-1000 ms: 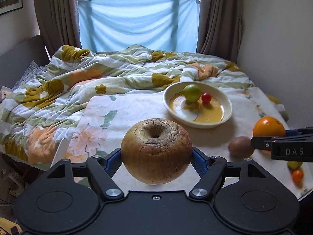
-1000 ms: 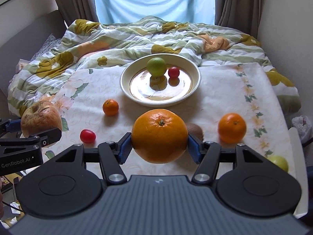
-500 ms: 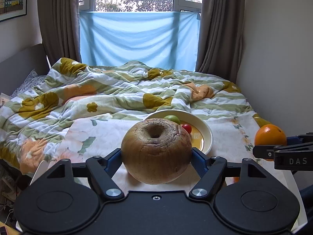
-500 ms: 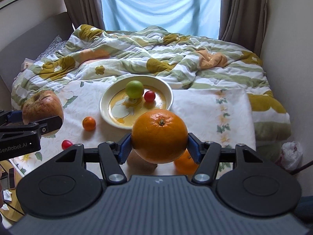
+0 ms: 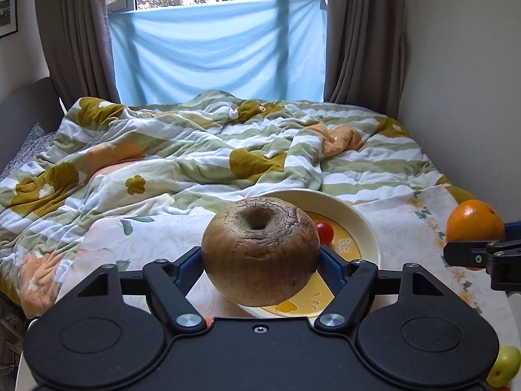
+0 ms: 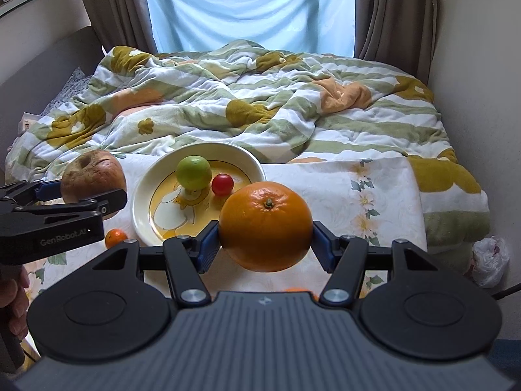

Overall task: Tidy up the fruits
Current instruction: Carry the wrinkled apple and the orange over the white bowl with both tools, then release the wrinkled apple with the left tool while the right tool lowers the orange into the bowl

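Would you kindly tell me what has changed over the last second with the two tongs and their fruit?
Both tongs lifted and moved forward toward the plate: the left tongs now hold the apple over its near rim, and the right tongs carry the orange beside it. Nothing was let go. The lime and tomato stayed in the plate.
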A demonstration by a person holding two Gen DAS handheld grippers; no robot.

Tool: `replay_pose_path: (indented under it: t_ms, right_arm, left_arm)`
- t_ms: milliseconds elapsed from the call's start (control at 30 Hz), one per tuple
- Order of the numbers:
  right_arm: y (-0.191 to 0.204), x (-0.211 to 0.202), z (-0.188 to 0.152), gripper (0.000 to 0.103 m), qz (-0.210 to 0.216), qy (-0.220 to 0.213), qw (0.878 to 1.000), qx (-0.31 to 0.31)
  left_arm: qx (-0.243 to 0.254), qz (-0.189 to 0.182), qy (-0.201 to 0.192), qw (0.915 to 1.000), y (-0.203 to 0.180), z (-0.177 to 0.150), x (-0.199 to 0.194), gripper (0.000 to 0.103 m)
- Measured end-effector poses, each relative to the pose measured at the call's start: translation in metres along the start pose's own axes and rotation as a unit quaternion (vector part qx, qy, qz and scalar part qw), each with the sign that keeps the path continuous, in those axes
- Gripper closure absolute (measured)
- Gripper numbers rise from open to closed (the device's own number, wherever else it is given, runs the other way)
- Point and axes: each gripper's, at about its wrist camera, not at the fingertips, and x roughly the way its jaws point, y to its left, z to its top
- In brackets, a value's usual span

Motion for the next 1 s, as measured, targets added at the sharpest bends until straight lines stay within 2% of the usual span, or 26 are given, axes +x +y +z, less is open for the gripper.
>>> replay_pose_path:
  t_ms: [400, 733, 767, 800, 867, 1000]
  right_arm:
    - [-0.004, 0.058, 0.02, 0.028, -0.006, 0.029, 1.0, 0.01]
    - [-0.005, 0.08, 0.029, 0.028, -0.009, 0.04, 0.999, 0.016]
    - [-0.004, 0.081, 0.029, 0.028, -0.009, 0.041, 0.999, 0.017]
    - [-0.004, 0.082, 0.029, 0.028, -0.009, 0.041, 0.999, 0.017]
    - [-0.004, 0.082, 0.029, 0.028, -0.008, 0.042, 0.999, 0.017]
    - [-0.002, 0.082, 0.029, 0.028, -0.007, 0.042, 0.999, 0.017]
  left_arm:
    - [0.039, 0.021, 0.04, 0.9982, -0.001, 0.005, 0.076, 0.025]
    - [0.05, 0.027, 0.054, 0.9969, -0.001, 0.006, 0.098, 0.023]
    - [0.055, 0.028, 0.055, 0.9966, -0.002, 0.005, 0.098, 0.02]
    - [0.061, 0.026, 0.049, 0.9966, -0.003, 0.005, 0.096, 0.011]
    - [0.074, 0.032, 0.029, 0.9963, -0.007, 0.005, 0.089, 0.0]
    - [0.072, 0.026, 0.03, 0.9966, -0.005, 0.008, 0.081, 0.0]
